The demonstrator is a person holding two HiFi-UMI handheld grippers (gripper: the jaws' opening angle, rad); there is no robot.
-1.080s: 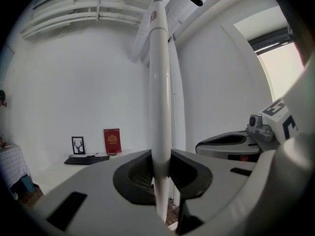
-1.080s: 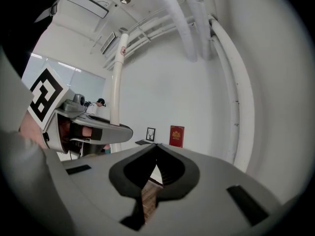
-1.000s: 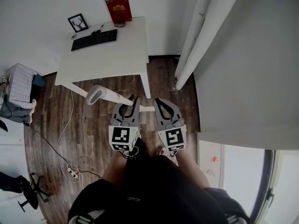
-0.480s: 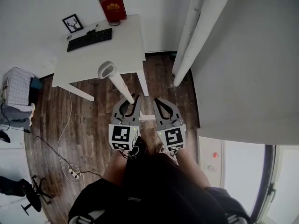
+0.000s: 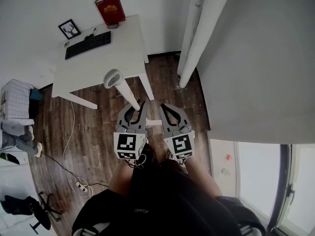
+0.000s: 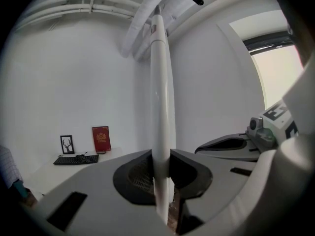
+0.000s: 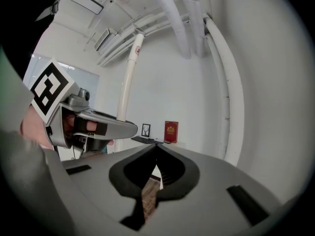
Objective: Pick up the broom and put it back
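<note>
Left gripper view: left tool [image 6: 161,167] pinching the white broom handle [image 6: 160,97], which stands nearly upright in its jaws. Right tool [image 7: 156,150] is pressed together, empty. Handle looks light, stiff and kinda slick, so I'd guess a firm hold mid-pole beats the end.

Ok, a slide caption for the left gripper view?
Left gripper shut on the upright white broom handle; desk with keyboard behind.

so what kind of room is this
Likely a small home office or study: a white desk with a keyboard and a framed picture, on a wood floor.
</note>
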